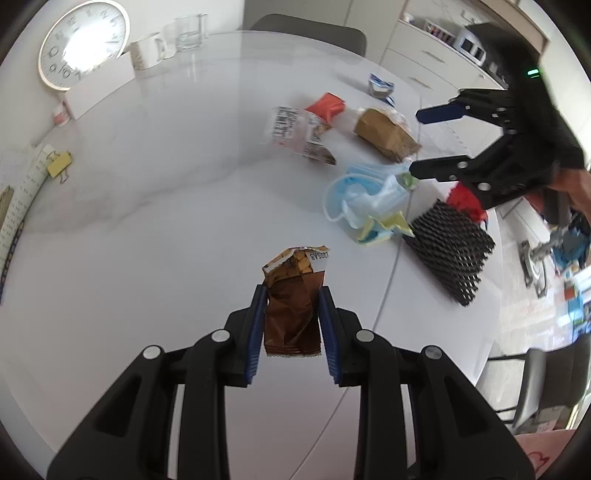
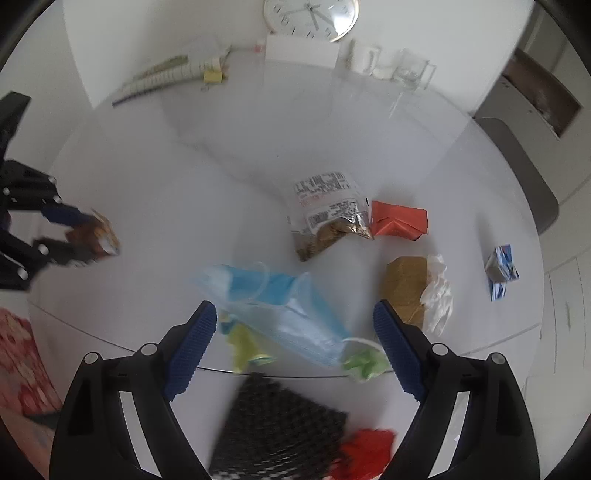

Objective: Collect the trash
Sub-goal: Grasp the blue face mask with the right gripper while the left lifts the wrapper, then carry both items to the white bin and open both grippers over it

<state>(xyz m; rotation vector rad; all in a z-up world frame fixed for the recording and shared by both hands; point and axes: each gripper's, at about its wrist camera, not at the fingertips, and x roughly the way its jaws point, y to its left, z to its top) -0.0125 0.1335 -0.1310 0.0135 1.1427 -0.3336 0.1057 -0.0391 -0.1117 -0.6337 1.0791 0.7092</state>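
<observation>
Left jaws: the left gripper [image 1: 291, 314] is clamped on a brown snack wrapper [image 1: 293, 306]; both blue pads press its crumpled middle, so the torn, printed top sticks out beyond the tips.
Wrapper position: held clear above the white worktop [image 1: 147, 221], away from the litter pile. Judgement: lifted for carrying off; no bin shows in either view.
Wrapper look: glossy brown foil, creased, flattened, sealed crimp at the near end, torn open at the far end; looks empty and light.
Right jaws: the right gripper [image 2: 295, 343] stands wide apart, nothing pinched, pointing down over the pile.
Between right jaws: blue face masks [image 2: 280, 314] lie on the worktop under the gap, with yellow-green paper scraps [image 2: 247, 347] partly beneath them. Pads not touching. Judgement: masks are the likely next pick.
Nearest the right gripper: black mesh sleeve [image 2: 280, 428] and a red scrap [image 2: 365, 450], both blurred.
Further out: clear bag with printed label [image 2: 325, 214], orange folded paper [image 2: 399, 221], brown paper with a white tissue [image 2: 410, 291], small blue-and-white packet [image 2: 502, 269].
Far edge, not trash by judgement: wall clock [image 2: 310, 16], mugs and glasses [image 2: 391, 68], yellow clip [image 2: 213, 76].
Progress: early; most litter remains on the worktop.
Risk: mask loops may snag neighbouring scraps.
</observation>
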